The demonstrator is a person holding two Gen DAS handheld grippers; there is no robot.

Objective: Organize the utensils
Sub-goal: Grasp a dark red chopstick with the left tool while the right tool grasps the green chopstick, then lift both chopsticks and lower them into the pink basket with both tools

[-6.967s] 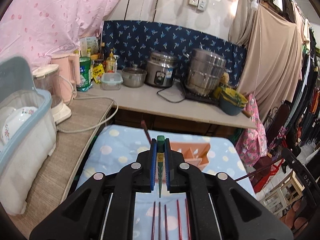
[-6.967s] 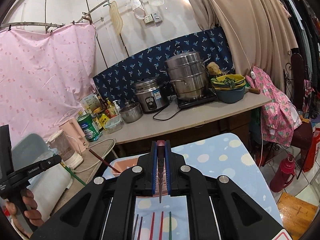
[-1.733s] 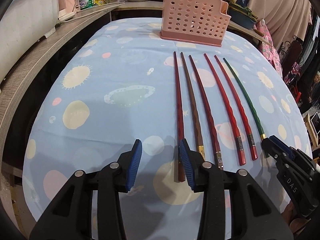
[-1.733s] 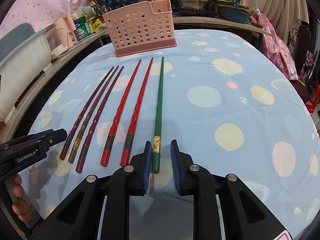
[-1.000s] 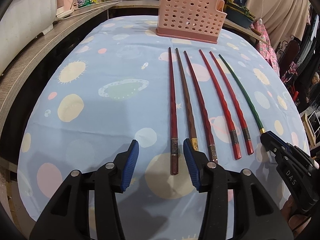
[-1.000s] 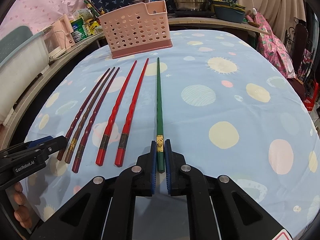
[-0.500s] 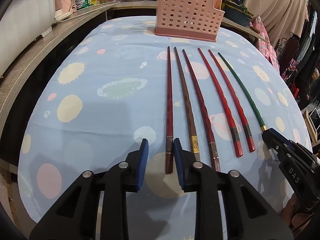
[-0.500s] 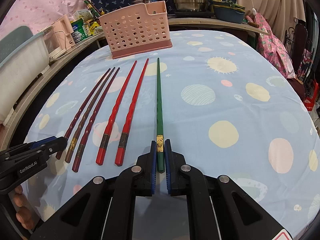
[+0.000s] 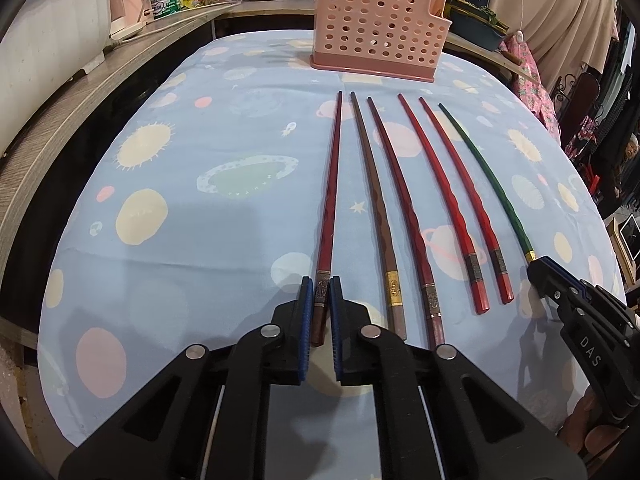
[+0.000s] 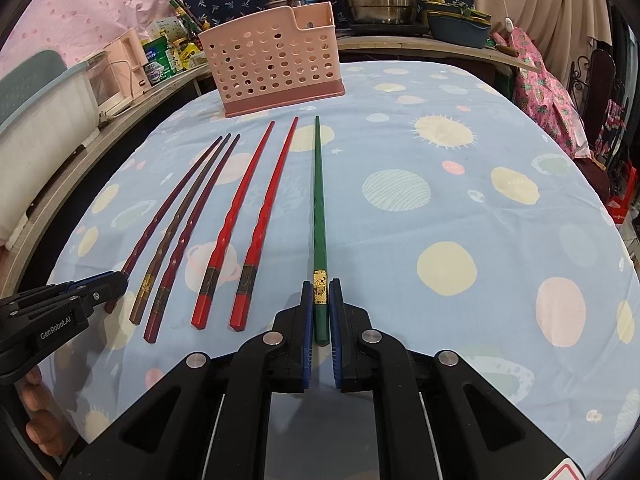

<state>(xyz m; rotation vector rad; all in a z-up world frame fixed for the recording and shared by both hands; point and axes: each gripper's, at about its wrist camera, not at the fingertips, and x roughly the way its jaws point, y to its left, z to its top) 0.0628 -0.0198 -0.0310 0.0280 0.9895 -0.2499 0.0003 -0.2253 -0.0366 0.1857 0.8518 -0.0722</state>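
Clamping the butt end of the leftmost dark red chopstick (image 9: 327, 216), the left gripper (image 9: 319, 304) has just been closing and its blue pads now press the decorated band from both sides. The right gripper (image 10: 320, 304) is clenched the same way on the thick end of the green chopstick (image 10: 319, 208), at the far right of the row. Both sticks lie flat on the planet-print tablecloth (image 10: 460, 200); between them lie four more: a brown chopstick (image 9: 374, 216), another dark red one (image 9: 402, 216) and two bright red chopsticks (image 9: 444, 192), all pointing toward the pink perforated holder (image 10: 276, 60) at the far end of the table. Each grip sits near one extreme end, so a lift probably lets the long tip droop or pivot in the pads. A drooping tip could catch the holder's rim, and the left stick could nudge its close brown neighbour
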